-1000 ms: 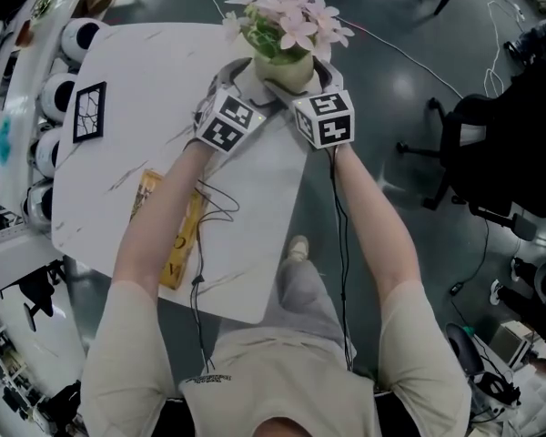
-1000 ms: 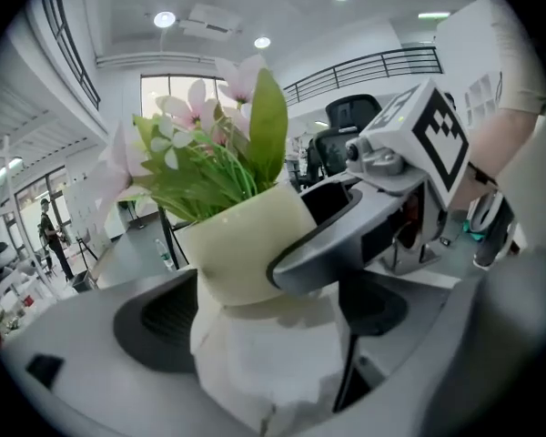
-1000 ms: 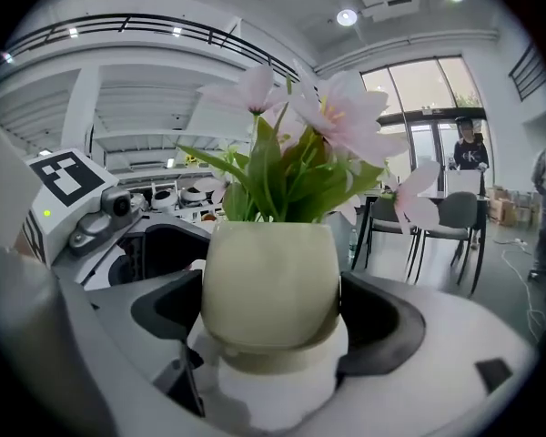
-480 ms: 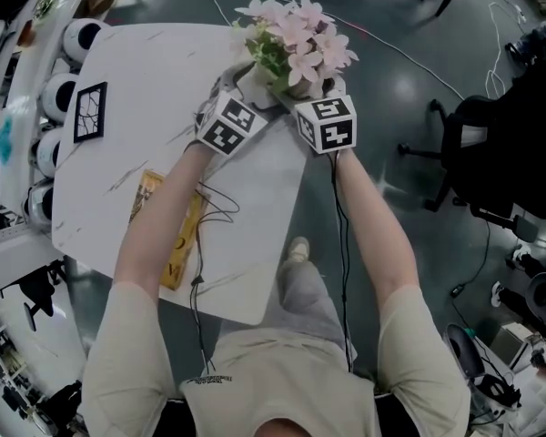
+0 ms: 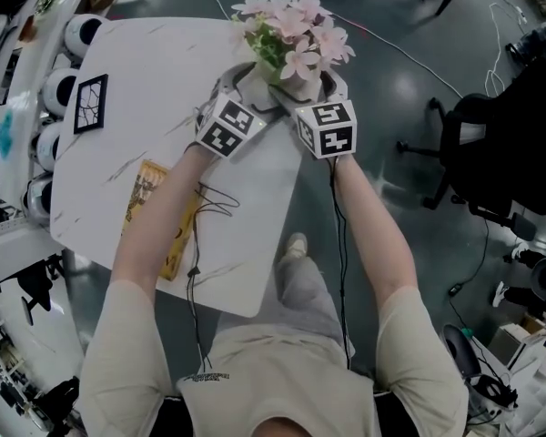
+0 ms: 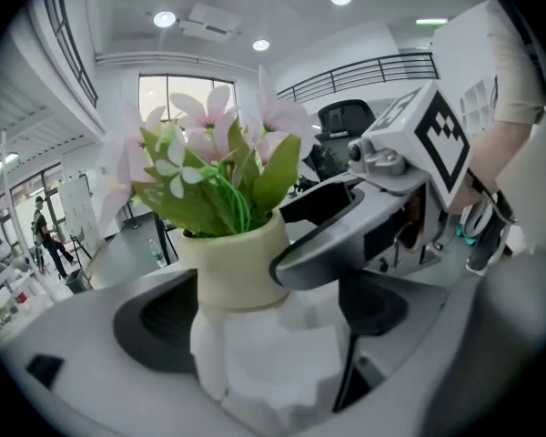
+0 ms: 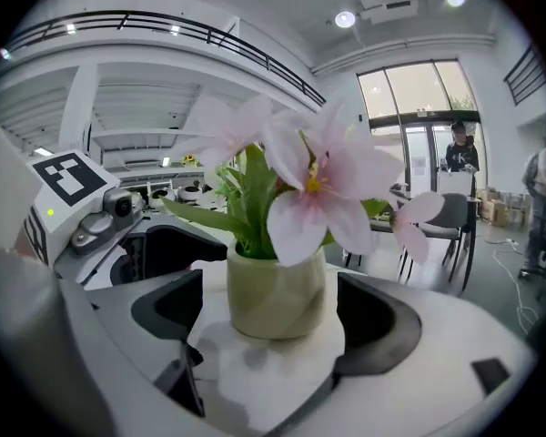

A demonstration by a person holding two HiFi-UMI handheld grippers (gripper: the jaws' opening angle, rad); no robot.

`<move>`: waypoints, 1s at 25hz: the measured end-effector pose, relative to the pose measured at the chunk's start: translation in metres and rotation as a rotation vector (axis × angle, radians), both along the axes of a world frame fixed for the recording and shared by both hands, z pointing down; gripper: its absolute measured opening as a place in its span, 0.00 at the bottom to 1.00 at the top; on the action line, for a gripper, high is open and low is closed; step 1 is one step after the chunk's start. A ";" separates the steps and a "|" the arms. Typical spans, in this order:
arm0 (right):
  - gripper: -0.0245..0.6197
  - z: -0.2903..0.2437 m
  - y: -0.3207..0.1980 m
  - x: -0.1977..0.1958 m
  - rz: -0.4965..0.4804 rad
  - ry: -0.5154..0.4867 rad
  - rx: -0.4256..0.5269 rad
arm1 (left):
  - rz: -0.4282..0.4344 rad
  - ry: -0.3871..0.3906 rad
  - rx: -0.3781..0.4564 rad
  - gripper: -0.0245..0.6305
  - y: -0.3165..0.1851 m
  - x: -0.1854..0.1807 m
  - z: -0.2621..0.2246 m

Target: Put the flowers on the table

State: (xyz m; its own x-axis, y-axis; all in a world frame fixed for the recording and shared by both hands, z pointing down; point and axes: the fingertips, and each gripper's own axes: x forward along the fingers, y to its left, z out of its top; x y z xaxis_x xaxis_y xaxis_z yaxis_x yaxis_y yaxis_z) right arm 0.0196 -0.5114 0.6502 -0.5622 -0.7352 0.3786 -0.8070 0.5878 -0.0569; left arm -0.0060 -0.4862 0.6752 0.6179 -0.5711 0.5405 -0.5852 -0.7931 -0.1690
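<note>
Both sets of jaws stand wide around the flowers (image 5: 293, 33), whose pot (image 7: 275, 289) has come upright from a tilt and seems set on the table (image 5: 146, 89) edge; left gripper (image 6: 266, 321) and right gripper (image 7: 273, 330) look ready to let go.

A cluster of pale pink flowers (image 5: 296, 30) with green leaves is held in a small, round, cream-coloured pot (image 7: 275, 294). The pot is kept upright and appears to be set on the white marble table (image 5: 155, 89), at its far right corner, close to the edge.
</note>
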 end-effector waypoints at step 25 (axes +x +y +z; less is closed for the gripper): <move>0.68 -0.269 0.119 0.043 0.029 -0.052 0.158 | -0.178 0.320 0.105 0.49 0.097 -0.048 -0.270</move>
State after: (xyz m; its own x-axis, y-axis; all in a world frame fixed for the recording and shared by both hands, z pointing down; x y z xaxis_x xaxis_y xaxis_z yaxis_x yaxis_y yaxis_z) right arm 0.0630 -0.3926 0.3816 -0.5555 -0.7996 0.2279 -0.8223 0.5691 -0.0077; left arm -0.0540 -0.3889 0.4049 0.6322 -0.7267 0.2687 -0.7486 -0.6624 -0.0303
